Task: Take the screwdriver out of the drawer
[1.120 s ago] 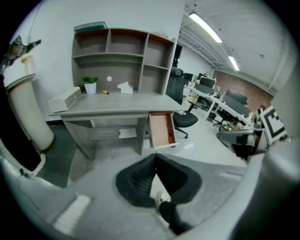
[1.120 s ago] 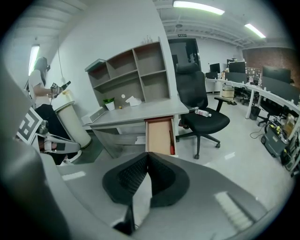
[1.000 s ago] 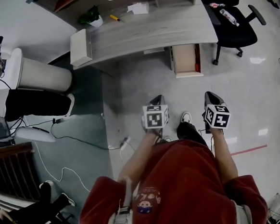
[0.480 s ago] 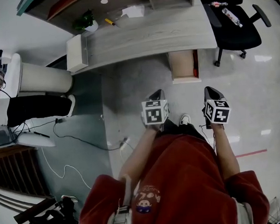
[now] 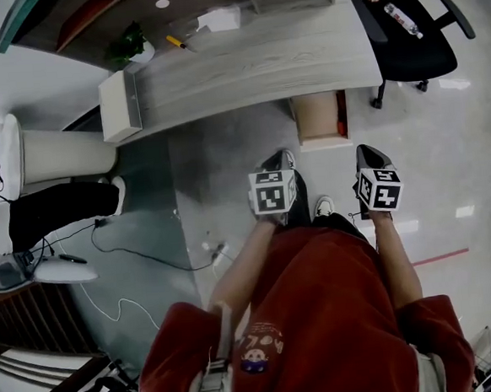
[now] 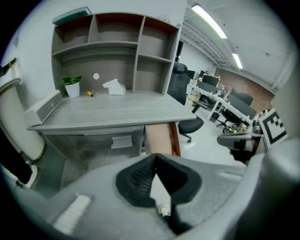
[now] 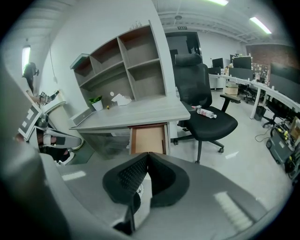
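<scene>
Drawer (image 5: 315,116): sitting pulled out under the right end of the desk (image 5: 252,63), with its pale wooden bottom showing and mostly bare

Screwdriver (image 5: 342,127): pretty sure it's the red thing lying along the drawer's right wall, so it's sitting inside the drawer; too small to make out any more than that

Left gripper (image 5: 280,157): hovering over the floor in front of the drawer, well apart from it and tilting down toward it; its jaw tips are pressing together with nothing between them

Right gripper (image 5: 367,150): hanging beside the left one, a touch right of the drawer front and not touching it either; jaws are meeting tip to tip, gripping nothing

Desk top: carrying a potted plant (image 5: 128,48), a small yellow tool (image 5: 174,43) and a white tissue box (image 5: 219,18), all back near the shelf unit (image 6: 117,51)

Chair (image 5: 402,31): black office chair standing just right of the desk, with a plastic bottle (image 5: 405,19) lying on its seat

Person: wearing a red top (image 5: 322,312) and standing on the pale floor, one white shoe (image 5: 322,204) poking out between the two grippers
</scene>
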Available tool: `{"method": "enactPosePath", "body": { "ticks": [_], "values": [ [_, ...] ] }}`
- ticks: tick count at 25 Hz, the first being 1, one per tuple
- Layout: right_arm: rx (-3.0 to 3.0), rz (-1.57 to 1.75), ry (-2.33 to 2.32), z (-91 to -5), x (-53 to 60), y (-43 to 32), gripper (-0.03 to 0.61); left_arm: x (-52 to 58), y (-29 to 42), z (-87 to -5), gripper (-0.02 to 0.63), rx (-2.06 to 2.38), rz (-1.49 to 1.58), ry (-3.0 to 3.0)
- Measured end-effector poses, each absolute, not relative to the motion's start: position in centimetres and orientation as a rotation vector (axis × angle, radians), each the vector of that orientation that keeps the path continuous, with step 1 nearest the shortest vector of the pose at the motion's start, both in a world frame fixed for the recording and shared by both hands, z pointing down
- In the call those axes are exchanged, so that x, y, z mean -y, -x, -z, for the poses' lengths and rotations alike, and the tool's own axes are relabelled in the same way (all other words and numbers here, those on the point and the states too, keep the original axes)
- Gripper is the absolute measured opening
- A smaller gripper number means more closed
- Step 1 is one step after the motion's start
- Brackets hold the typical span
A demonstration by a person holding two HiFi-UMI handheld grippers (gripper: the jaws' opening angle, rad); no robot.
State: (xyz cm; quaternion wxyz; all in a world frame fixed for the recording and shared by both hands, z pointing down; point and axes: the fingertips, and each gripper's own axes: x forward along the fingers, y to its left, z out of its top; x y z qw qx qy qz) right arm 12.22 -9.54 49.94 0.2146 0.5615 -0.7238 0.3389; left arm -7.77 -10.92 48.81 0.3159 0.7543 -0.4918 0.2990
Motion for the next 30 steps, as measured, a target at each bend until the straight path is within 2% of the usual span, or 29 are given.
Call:
{"method": "enactPosePath", "body": {
  "ticks": [17, 30],
  "values": [
    [1.822, -0.981, -1.556, -59.6, 17.0, -8.7, 0.003, 17.7, 7.6, -56.2, -0.002, 1.077, -0.885, -1.996],
    [1.612, -1.040, -1.683, -68.8, 20.9, -9.1, 0.041, 20.7, 8.5, -64.0, -0.002, 0.968, -1.003, -1.966]
  ]
}}
